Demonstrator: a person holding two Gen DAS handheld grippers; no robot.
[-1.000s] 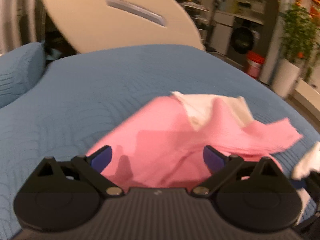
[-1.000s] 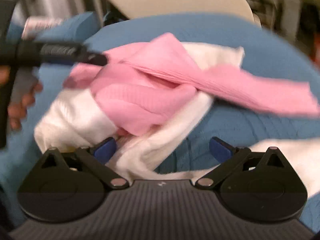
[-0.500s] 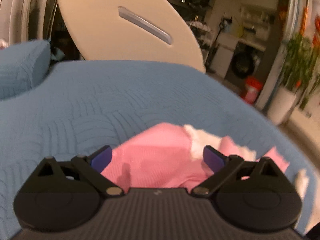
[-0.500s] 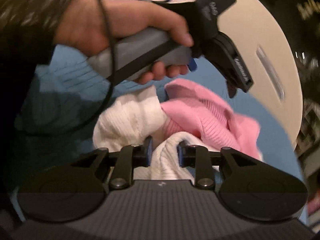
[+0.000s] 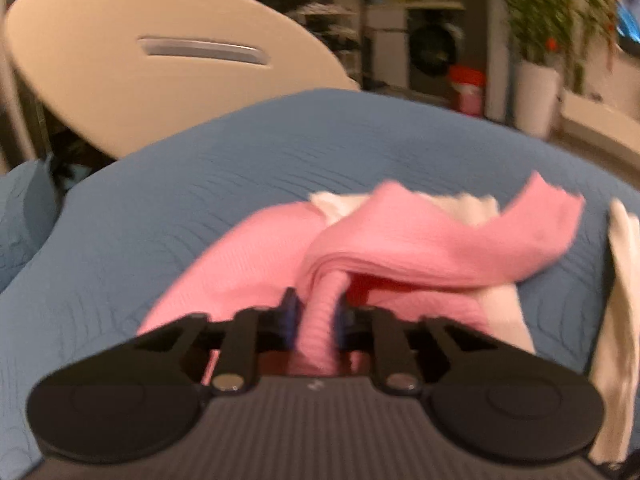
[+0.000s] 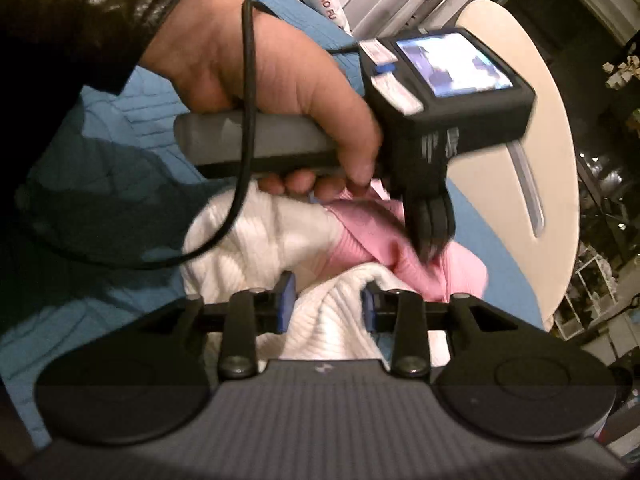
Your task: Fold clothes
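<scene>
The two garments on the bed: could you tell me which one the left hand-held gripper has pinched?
The pink garment: a ridge of it is pinched by the left hand-held gripper, whereas the white garment sits in the right one.

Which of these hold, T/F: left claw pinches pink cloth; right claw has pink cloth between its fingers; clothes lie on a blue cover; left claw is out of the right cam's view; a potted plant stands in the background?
1. Left claw pinches the pink cloth. True; its jaws are closing on a fold.
2. Right claw has pink cloth between its fingers. False: the white knit sits there, jaws opening.
3. Clothes lie on a blue cover. True.
4. Left claw is out of the right cam's view. False: it shows there, held in a hand, tips on the pink cloth.
5. A potted plant stands in the background. True.
</scene>
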